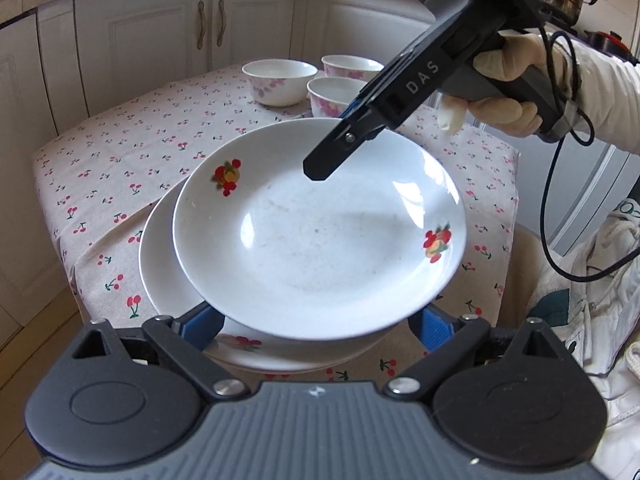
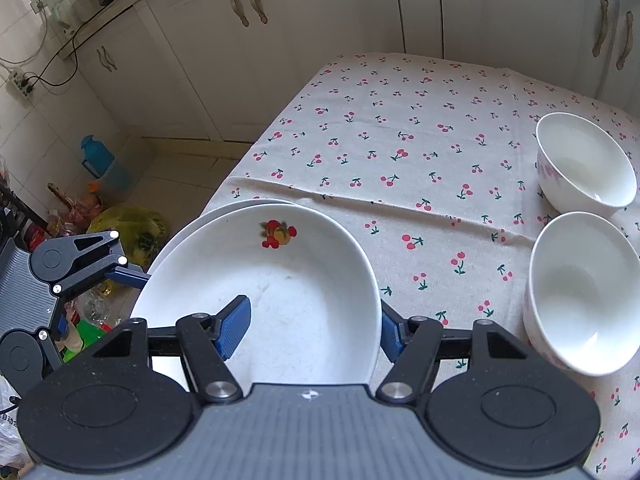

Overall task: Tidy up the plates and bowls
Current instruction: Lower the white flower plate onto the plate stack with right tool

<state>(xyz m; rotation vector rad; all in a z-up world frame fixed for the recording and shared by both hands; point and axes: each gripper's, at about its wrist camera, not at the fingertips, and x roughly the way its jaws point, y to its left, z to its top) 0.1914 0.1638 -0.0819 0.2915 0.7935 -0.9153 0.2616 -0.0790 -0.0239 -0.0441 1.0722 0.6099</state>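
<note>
A white deep plate with fruit prints [image 1: 320, 236] is held tilted above a second white plate [image 1: 160, 264] lying on the cherry-print tablecloth [image 1: 132, 168]. My right gripper [image 2: 310, 326] straddles the top plate's [image 2: 280, 292] rim, one blue finger [image 2: 234, 326] inside and one outside, apparently shut on it; it also shows in the left wrist view [image 1: 344, 140]. My left gripper [image 1: 316, 324] is open, its blue fingers [image 1: 202, 324] wide apart on either side of the plates' near edge. Three white bowls with pink flowers [image 1: 280, 80] stand beyond the plates.
Two of the bowls [image 2: 584, 292] stand close to the right of my right gripper. White cabinets [image 2: 320, 40] line the far side of the table. Bags and a blue jug [image 2: 100, 160] sit on the floor to the left of the table.
</note>
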